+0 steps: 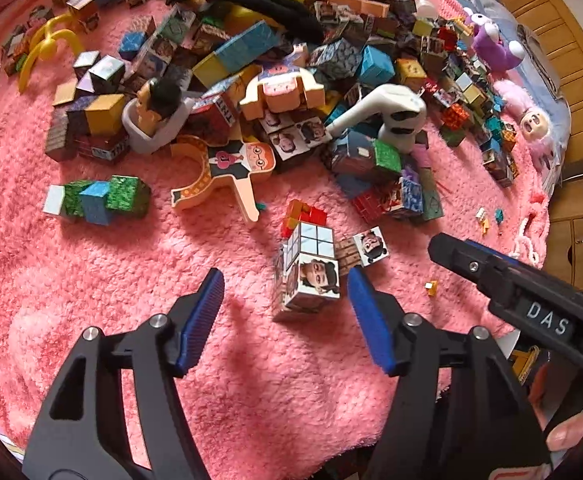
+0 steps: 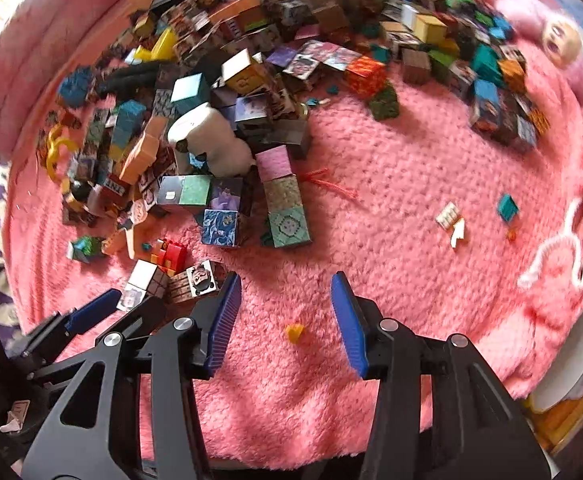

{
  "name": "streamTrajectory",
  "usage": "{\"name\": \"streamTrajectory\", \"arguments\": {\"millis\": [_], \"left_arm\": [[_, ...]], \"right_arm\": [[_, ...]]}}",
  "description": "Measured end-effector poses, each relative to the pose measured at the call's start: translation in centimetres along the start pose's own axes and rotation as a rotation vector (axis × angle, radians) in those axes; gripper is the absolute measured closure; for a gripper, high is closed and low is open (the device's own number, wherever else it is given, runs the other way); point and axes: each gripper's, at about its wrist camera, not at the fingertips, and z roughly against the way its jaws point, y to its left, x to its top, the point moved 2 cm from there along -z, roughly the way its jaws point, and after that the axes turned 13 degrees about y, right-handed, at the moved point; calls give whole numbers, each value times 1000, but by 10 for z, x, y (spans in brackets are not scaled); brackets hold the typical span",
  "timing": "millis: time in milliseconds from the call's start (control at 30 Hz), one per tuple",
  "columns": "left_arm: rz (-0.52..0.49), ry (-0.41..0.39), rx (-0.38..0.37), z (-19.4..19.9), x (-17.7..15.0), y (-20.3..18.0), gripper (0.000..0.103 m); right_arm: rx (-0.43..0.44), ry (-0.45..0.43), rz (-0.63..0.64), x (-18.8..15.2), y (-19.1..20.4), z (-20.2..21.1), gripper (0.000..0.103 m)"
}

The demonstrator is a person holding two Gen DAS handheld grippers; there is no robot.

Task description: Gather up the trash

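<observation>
Left wrist: the left gripper (image 1: pixel 285 300) hangs over the pink blanket (image 1: pixel 131 280), fingers spread wide, a printed cube cluster (image 1: pixel 309 270) sitting between its tips, nearer the right one. The right gripper (image 1: pixel 447 248) pokes in alongside.

Right wrist: the right gripper's fingers stand apart around a small yellow scrap (image 2: pixel 294 332) lying untouched on the blanket; more scraps (image 2: pixel 453 222) lie further out.

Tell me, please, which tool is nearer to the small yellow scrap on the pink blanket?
Right. The yellow scrap lies between the open fingers of the right tool; the left tool is off to its left, around a printed cube.
</observation>
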Motion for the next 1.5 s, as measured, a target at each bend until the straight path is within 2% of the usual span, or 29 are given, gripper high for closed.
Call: {"name": "streamTrajectory", "arguments": {"millis": [233,367,433,533,667,833,1033,1233,1333,1500], "left_arm": [[-90,1,35,-7,11,-16,42],[-86,14,42,-12,17,-13,44],[-72,8,42,-12,19,-11,54],[-54,16,37,-13,23,-8,58],[-45,24,34,-14,24,-8,60],[-26,20,24,-10,22,-5,82],[-38,-18,25,3,16,-10,82],[-37,-99,1,27,10,-16,82],[-52,-138,-17,39,7,-24,82],[-87,-156,-14,48,2,-41,82]], "right_arm": [[-24,31,44,13,7,-15,58],[-27,67,42,20,8,-26,70],[-29,83,28,24,5,-31,74],[-42,94,21,28,1,-34,84],[-66,100,51,29,4,-35,85],[-20,83,16,30,-2,-26,86],[28,43,16,24,-2,-10,86],[59,-20,11,16,-2,13,86],[65,-45,13,9,-7,23,86],[78,-78,-21,-4,-27,38,86]]}}
